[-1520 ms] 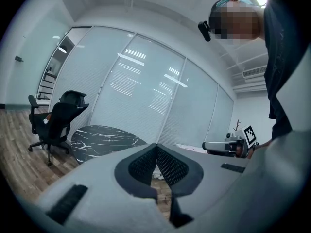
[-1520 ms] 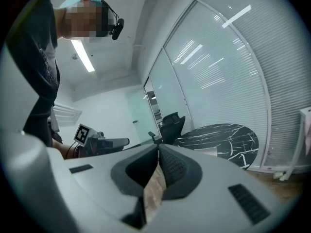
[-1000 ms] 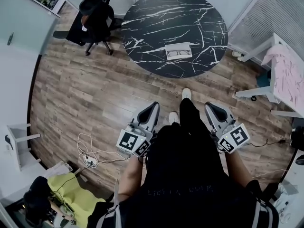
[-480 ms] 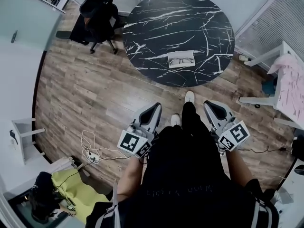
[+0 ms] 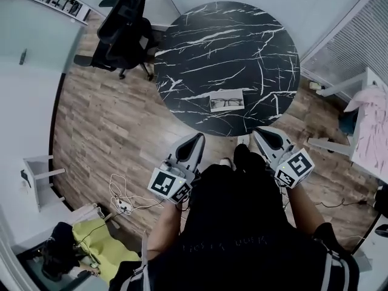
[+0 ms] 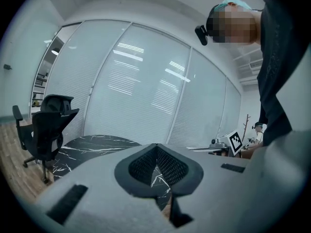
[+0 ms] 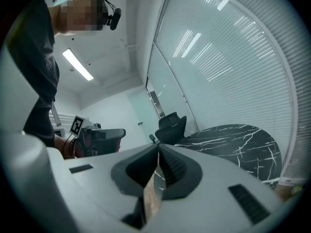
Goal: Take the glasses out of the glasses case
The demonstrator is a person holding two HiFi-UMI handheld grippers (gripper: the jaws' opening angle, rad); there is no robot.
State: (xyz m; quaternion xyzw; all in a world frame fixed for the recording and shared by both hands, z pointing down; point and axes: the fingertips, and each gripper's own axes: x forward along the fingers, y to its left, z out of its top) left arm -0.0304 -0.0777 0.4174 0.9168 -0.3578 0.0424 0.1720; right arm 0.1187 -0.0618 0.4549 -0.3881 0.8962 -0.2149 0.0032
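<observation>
Currently held: left gripper, jaws pressed together, nothing between them; right gripper, likewise closed and empty. Both hang at the near edge of the round marble table, apart from the work.

- Glasses case: one, white, open, near the table's front rim.
- Glasses: one pair, dark-framed, lying inside the case.
- Office chair: one, beside the table.

Risk, as judged: the light case may slide or lift with the frames unless one gripper pins it. A hard pinch could bend the frames.
</observation>
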